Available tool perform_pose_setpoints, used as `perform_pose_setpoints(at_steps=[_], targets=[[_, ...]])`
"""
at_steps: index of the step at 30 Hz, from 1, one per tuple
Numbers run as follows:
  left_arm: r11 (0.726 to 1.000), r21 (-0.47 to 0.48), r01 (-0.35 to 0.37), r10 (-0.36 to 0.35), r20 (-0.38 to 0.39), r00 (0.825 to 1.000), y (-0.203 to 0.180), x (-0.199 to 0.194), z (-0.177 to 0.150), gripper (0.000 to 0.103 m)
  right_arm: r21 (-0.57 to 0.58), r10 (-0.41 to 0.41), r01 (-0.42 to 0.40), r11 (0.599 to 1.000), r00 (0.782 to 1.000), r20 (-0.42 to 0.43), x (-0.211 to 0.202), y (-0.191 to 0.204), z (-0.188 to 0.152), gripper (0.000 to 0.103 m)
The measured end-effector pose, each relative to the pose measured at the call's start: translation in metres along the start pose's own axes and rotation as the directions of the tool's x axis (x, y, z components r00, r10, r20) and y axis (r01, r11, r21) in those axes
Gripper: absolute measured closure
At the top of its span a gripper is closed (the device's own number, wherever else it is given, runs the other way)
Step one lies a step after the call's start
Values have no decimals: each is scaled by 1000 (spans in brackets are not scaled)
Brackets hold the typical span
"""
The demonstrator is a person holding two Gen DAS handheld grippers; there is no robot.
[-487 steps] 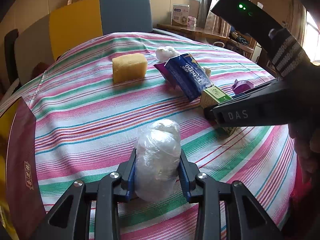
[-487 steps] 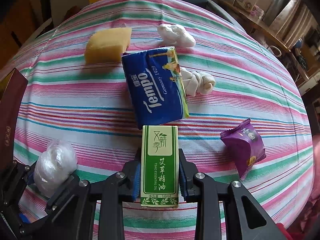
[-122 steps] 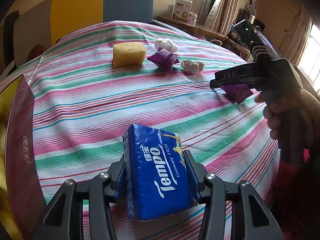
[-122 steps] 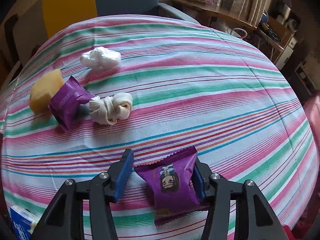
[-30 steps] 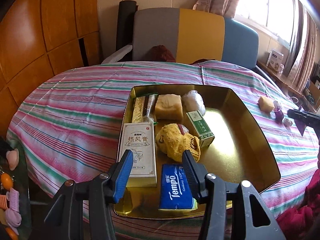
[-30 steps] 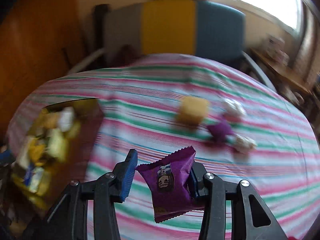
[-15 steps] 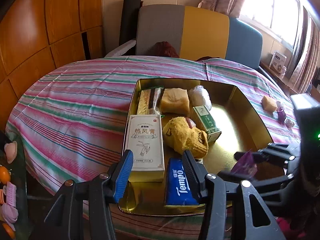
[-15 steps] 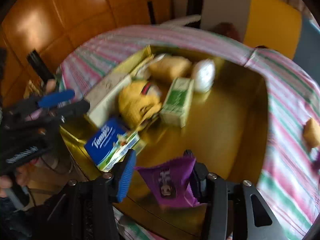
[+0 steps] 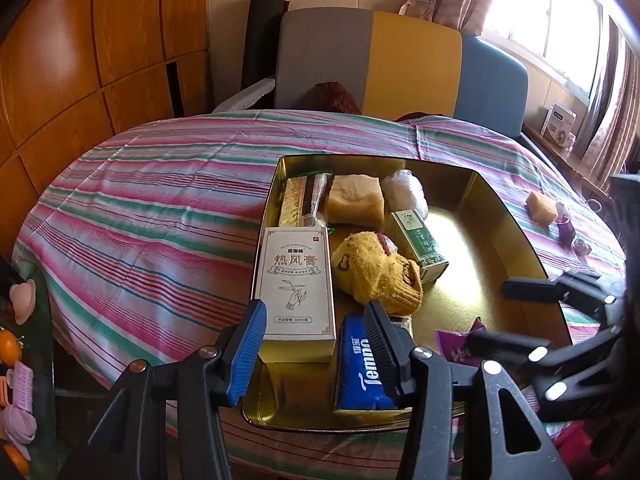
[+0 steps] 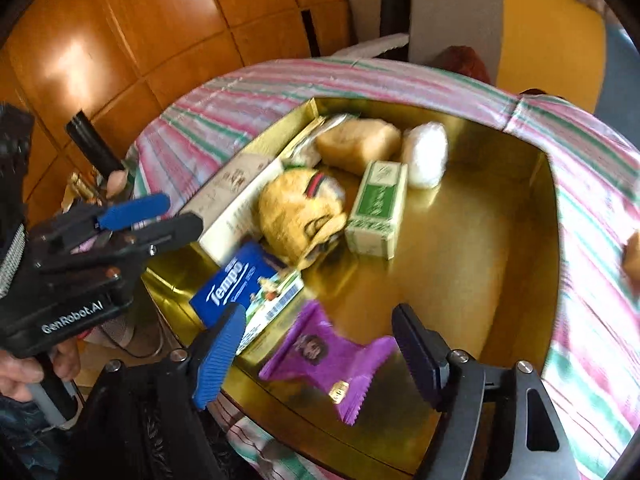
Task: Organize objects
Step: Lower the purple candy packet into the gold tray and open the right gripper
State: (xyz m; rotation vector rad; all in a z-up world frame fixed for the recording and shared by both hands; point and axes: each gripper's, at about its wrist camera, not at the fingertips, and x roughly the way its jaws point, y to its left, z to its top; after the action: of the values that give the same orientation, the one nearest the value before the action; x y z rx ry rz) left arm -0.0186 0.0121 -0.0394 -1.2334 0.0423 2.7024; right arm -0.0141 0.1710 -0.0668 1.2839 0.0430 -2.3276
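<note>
A gold tin tray [image 9: 504,216] [image 10: 516,216] on the striped table holds a white box [image 9: 296,280], a yellow sock [image 9: 376,272], a green box [image 9: 416,240], a sponge [image 9: 354,200], a plastic-wrapped ball [image 9: 404,192] and a blue Tempo tissue pack [image 9: 360,368] [image 10: 240,280]. My right gripper [image 10: 316,348] is open above the tray's near corner, and a purple snack packet [image 10: 324,356] lies loose between its fingers. My left gripper [image 9: 316,344] is open and empty over the tray's near edge, above the Tempo pack. The right gripper also shows in the left wrist view [image 9: 516,312].
A second sponge [image 9: 540,208] and small purple packets [image 9: 566,232] lie on the tablecloth to the far right. A grey, yellow and blue chair [image 9: 400,68] stands behind the table. Wood panels are at the left. Small items sit on a low shelf [image 9: 20,344] at the left edge.
My right gripper has opened and the purple packet has dropped from its grip onto the tray's near corner. My left gripper stays open and has barely moved.
</note>
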Motion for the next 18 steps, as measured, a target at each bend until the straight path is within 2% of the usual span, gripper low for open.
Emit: perform_pose_setpoints(at_steps=[5, 11, 14, 18], targets=[[1000, 21, 4, -5, 13, 1000, -8, -5, 4, 52, 44, -48, 45, 998, 996, 78, -32, -22, 2, 22], [997, 72, 42, -44, 21, 999, -28, -7, 12, 52, 166, -179, 154, 974, 973, 149, -80, -81, -2, 18], [993, 99, 69, -71, 14, 997, -42, -6, 17, 52, 266, -266, 221, 938, 952, 148, -103, -123, -13, 16], [985, 135, 109, -111, 3, 994, -66, -3, 30, 52, 411, -408, 333, 849, 906, 110, -131, -188, -33, 16]])
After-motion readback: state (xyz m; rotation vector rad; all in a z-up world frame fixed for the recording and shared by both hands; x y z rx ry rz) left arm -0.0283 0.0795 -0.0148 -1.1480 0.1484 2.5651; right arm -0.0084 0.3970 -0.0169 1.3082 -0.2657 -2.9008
